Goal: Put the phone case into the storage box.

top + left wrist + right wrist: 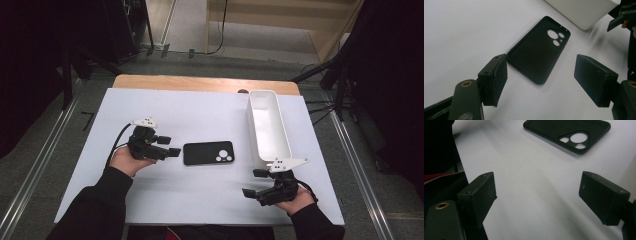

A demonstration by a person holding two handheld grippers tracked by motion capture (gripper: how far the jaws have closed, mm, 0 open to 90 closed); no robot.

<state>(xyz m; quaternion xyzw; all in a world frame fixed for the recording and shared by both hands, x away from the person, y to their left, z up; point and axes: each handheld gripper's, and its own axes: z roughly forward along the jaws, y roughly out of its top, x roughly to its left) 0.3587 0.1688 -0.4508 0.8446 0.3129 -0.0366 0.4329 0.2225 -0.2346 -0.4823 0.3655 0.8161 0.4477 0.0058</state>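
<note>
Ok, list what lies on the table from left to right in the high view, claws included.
Left claw, open → black phone case, flat with its camera cutouts toward the right → right claw, open → white bin.

**Open table around the case**

We see bare white table [200, 192] on every side of the phone case [208, 153]. The white bin [269, 127] walls off the right, near the case's camera end.
</note>
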